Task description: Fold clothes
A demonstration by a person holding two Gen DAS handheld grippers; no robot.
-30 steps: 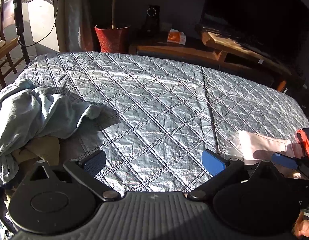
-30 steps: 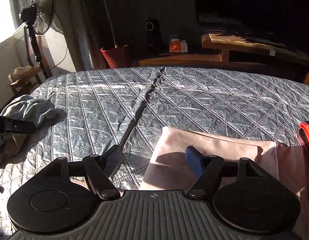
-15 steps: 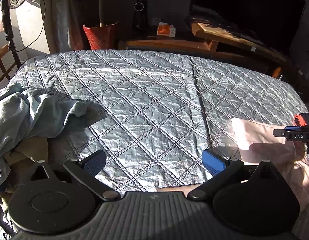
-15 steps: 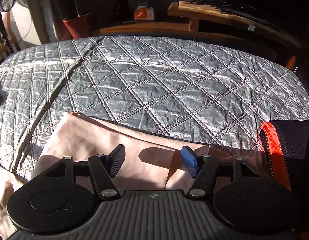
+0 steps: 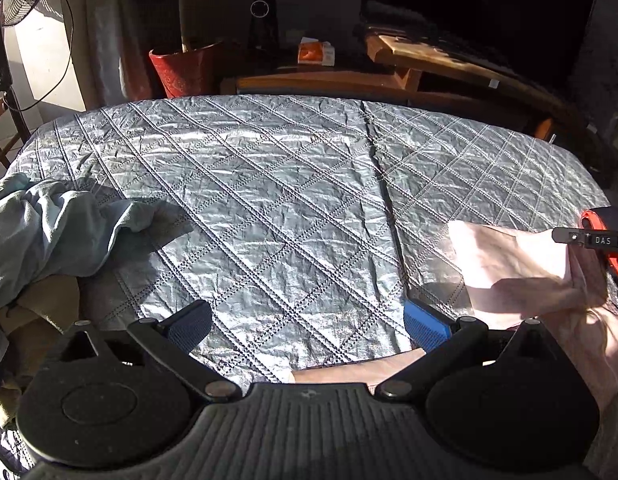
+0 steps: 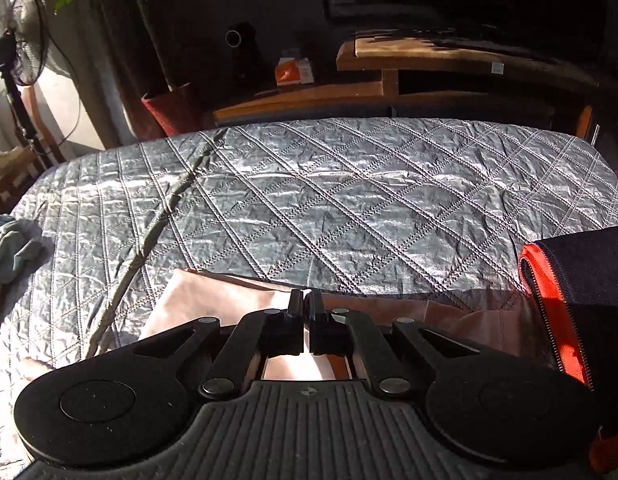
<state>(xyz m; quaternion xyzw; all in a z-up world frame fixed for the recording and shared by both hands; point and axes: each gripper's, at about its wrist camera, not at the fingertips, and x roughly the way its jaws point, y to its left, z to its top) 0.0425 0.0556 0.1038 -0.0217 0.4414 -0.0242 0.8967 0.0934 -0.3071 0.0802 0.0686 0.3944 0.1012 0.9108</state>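
Observation:
A pale pink garment point(image 5: 509, 264) lies folded on the near right of the silver quilted bedcover point(image 5: 289, 200). My right gripper point(image 6: 307, 308) is shut on the far edge of this pink garment point(image 6: 229, 300). In the left wrist view that right gripper point(image 5: 565, 237) comes in from the right edge with the pink cloth raised up to it. My left gripper point(image 5: 309, 324) stands open over the bedcover, nothing between its pads, with a strip of pink cloth just under its body.
A crumpled pale blue garment point(image 5: 49, 232) with tan cloth beneath lies at the left. A dark garment with orange trim point(image 6: 581, 272) sits at the right. Beyond the bed stand a red pot point(image 5: 185, 68), a fan point(image 6: 25, 40) and a wooden bench point(image 6: 449, 56).
My right gripper slid along the pink garment and went from wide open to shut on its far edge, which now lifts. The left gripper stays open and has shifted slightly.

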